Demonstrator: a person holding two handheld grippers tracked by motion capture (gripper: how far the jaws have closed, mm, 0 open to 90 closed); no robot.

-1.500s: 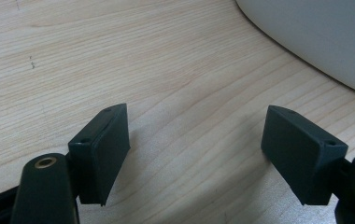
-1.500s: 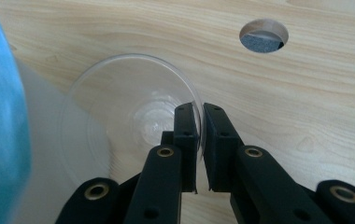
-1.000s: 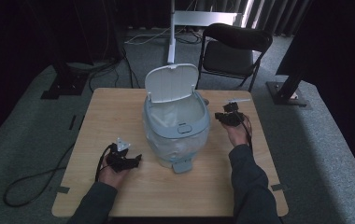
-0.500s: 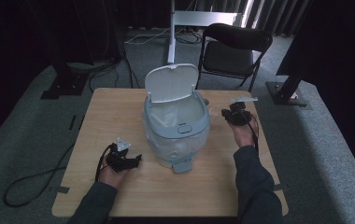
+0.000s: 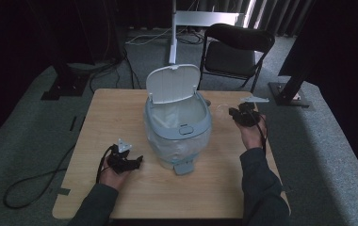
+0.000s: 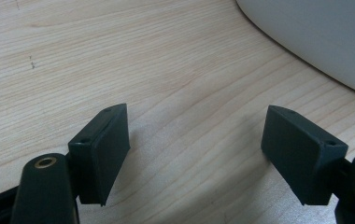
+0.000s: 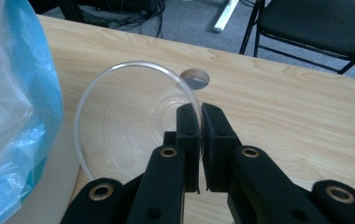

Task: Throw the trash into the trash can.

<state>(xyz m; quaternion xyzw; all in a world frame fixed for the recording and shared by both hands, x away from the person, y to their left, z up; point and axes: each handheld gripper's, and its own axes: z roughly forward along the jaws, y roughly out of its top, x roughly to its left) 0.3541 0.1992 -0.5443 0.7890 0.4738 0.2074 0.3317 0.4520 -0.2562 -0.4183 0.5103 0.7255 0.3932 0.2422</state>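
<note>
The right gripper [image 7: 200,140] pinches the rim of a clear plastic cup [image 7: 133,126] beside the lined bin [image 5: 179,125]; light, thin-walled and probably easily crushed. The left gripper [image 6: 196,154] rests wide open on the table [image 6: 73,56].

The high view looks forward and down over the whole bench [image 5: 120,117]; both gripper views sit close above its wood.
</note>
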